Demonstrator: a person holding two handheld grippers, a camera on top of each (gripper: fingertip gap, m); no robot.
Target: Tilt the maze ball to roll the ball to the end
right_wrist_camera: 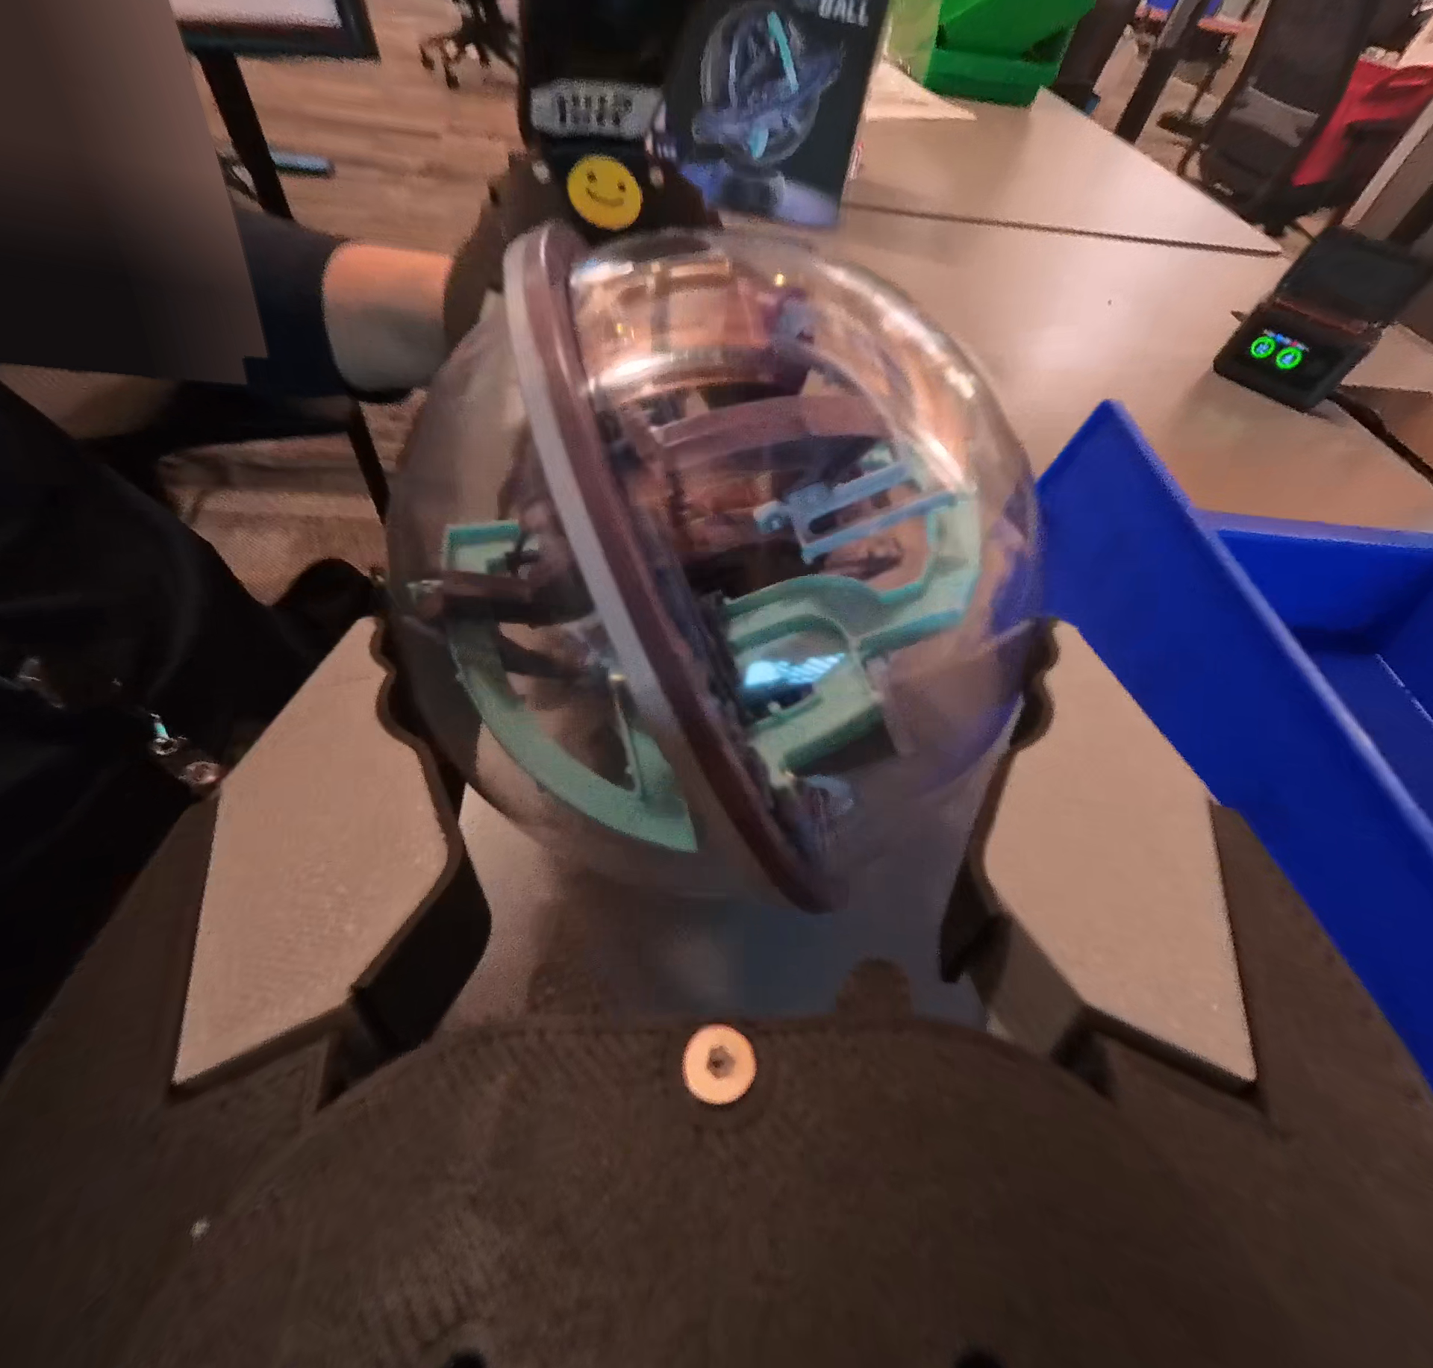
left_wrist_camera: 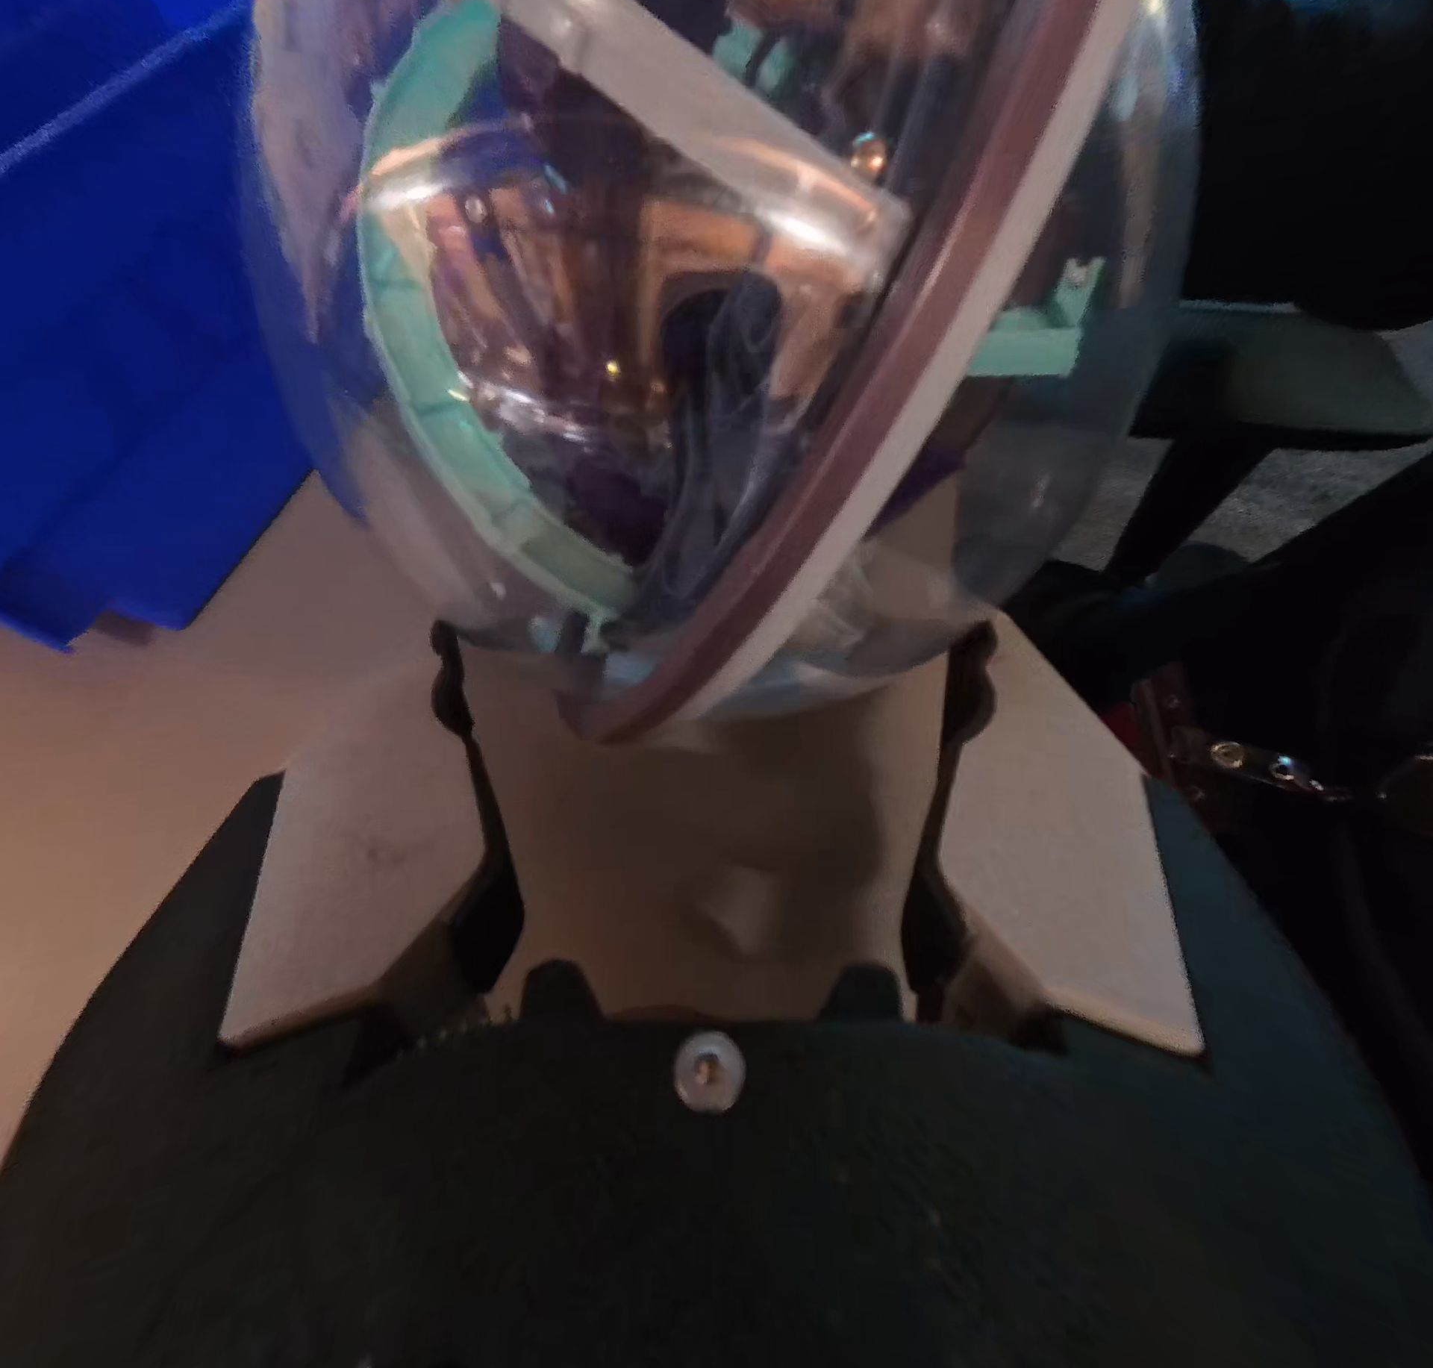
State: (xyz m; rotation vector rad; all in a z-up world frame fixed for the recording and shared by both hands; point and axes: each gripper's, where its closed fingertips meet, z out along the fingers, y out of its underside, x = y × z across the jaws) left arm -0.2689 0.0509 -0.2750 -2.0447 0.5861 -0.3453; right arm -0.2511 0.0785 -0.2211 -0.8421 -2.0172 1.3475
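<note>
1. The maze ball (right_wrist_camera: 713,555), a clear sphere with teal tracks, is held above the table (right_wrist_camera: 1085,307), beside the blue bin (right_wrist_camera: 1241,633).
2. The right gripper (right_wrist_camera: 713,648) clamps it, fingers (right_wrist_camera: 388,679) spread wide and pressing on both sides.
3. The left gripper (left_wrist_camera: 709,648) grips the sphere from the opposite side, fingertips (left_wrist_camera: 446,656) against its shell.
4. The seam ring (right_wrist_camera: 589,540) runs tilted.

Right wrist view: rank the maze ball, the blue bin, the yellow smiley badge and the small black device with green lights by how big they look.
1. Maze ball, close to the camera, which enlarges it.
2. Blue bin, cut off at the frame edge, so its true rank is unsure.
3. Small black device.
4. Yellow smiley badge.
</note>
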